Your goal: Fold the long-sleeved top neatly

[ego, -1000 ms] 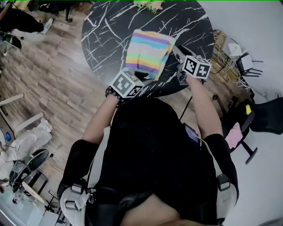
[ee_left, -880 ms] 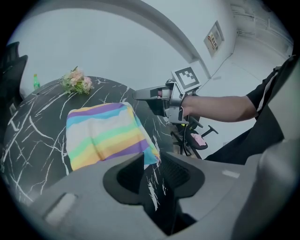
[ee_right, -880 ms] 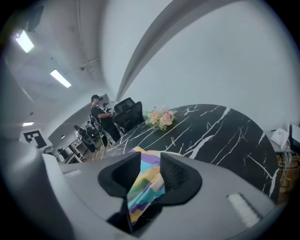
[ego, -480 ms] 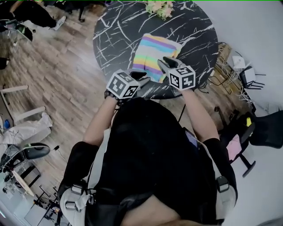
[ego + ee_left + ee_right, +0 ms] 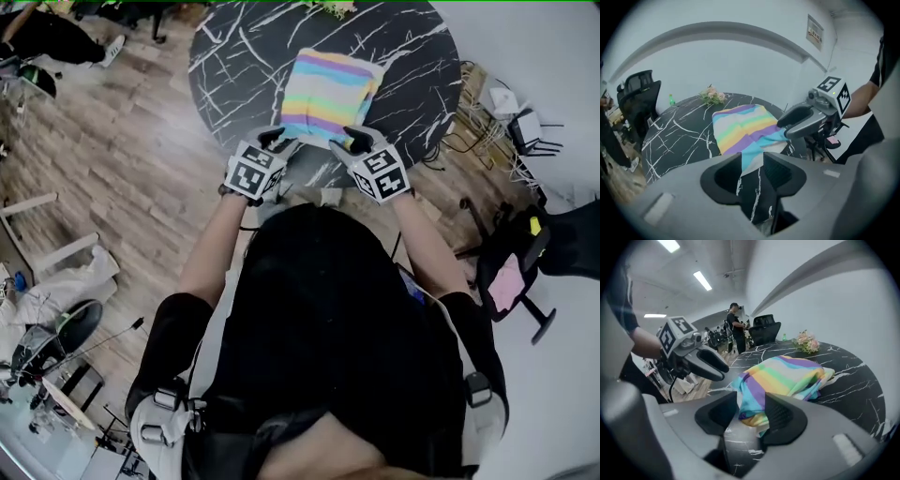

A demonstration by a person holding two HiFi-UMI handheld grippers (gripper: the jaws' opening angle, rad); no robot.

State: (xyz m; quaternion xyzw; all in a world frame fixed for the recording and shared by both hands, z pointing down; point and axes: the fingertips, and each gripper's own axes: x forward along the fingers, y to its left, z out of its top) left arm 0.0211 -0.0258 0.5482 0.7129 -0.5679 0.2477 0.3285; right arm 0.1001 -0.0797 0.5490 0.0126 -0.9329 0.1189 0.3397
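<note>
Rainbow-striped cloth, our long-sleeved top (image 5: 328, 94), lies folded into a rectangle on the black marbled tabletop (image 5: 234, 56), close to the edge nearest us. We hold our left tongs (image 5: 278, 142) at its near left corner and our right tongs (image 5: 352, 141) at its near right corner. Both tongs have just been opening and stand released, with the cloth's edge showing in each gap but pinched by neither.

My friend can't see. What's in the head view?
From above, a person holds left tongs and right tongs at the near edge of a folded rainbow-striped top on a black marble table. Both just opened wider, the edge loose inside each.
</note>
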